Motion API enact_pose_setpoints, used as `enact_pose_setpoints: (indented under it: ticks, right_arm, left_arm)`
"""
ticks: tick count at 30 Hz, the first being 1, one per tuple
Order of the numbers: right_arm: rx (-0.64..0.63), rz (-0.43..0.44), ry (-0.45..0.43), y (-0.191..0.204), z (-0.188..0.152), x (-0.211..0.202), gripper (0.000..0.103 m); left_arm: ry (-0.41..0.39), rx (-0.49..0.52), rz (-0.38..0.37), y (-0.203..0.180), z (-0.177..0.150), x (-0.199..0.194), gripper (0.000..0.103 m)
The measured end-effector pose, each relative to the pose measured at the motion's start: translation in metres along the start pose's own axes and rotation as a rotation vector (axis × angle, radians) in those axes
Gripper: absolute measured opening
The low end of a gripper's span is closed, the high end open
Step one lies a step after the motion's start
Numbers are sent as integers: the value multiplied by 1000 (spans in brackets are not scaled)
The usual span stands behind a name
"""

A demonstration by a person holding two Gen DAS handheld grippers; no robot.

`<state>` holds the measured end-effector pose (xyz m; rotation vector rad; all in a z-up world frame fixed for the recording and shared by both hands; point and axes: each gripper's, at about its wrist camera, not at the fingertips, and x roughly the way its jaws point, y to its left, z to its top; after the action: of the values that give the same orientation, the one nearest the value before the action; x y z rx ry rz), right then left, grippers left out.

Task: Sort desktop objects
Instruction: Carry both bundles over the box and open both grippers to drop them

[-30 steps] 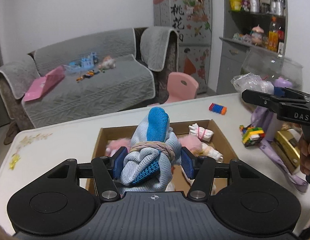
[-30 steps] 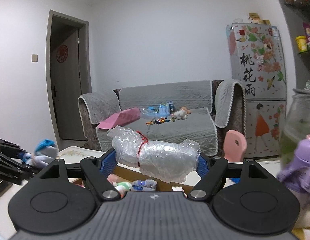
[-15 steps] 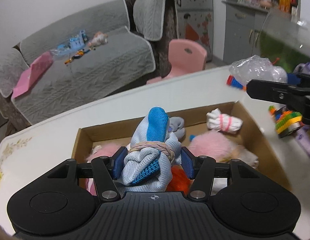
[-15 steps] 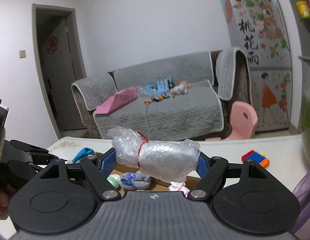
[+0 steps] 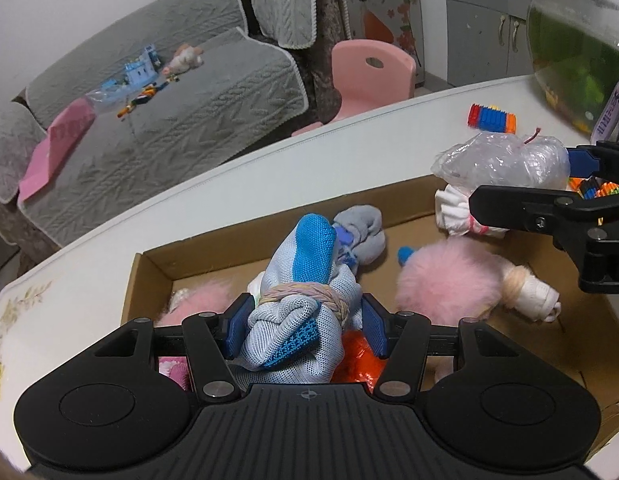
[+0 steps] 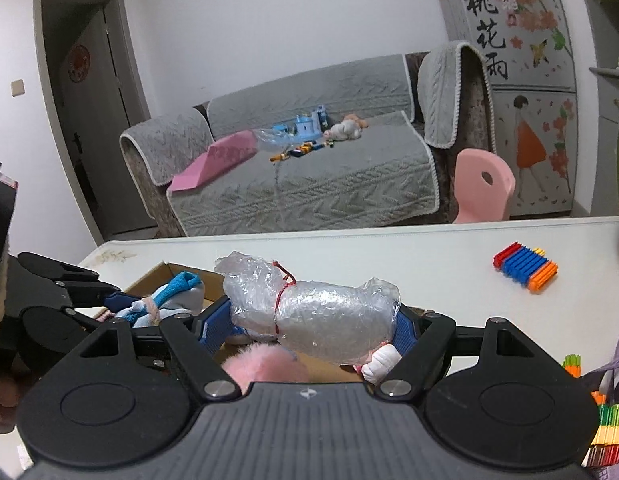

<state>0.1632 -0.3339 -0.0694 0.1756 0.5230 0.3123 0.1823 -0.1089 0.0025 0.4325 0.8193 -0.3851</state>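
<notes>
A blue mesh bundle (image 5: pixel 305 312) is pinched upright in the left tongs (image 5: pixel 305 326) directly above the cardboard box (image 5: pixel 149 280) at lower centre, while a crosswise plastic-wrapped roll (image 6: pixel 313 320) is clamped in the right tongs (image 6: pixel 315 328) over the box's right rim.

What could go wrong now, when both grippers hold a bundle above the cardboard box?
1. The two grippers are close over the cardboard box. The right gripper with the plastic bundle could bump the left gripper.
2. The plastic bundle hangs near the box's far rim; released there, it may land on the table outside.
3. The box already holds pink fluffy bundles, so the blue mesh bundle might roll off the pile.
</notes>
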Motion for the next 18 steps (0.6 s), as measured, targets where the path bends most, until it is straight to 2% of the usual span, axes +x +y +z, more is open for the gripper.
enact_pose_setpoints:
  ticks: [4,7,8,9,11,18]
  right_arm:
    - [12,-7,19,-1,0,6,76]
    - [14,-17,34,0,-2,8,79]
    - [17,-17,33,1,-3,8,82]
    - [19,-15,32,1,-3,9,84]
    - [20,-17,28,2,-2,7,96]
    - [4,-15,-9,2,4,-4,98]
  left_arm:
    - [15,9,10,0,0,6,64]
    - [22,26,11,-5,0,8,69]
    - [17,30,12,-6,0,8,73]
    - [13,33,17,-7,1,7,82]
    - [-6,36,19,-9,1,3,89]
    - [-59,8,-1,-3,-9,-30,90]
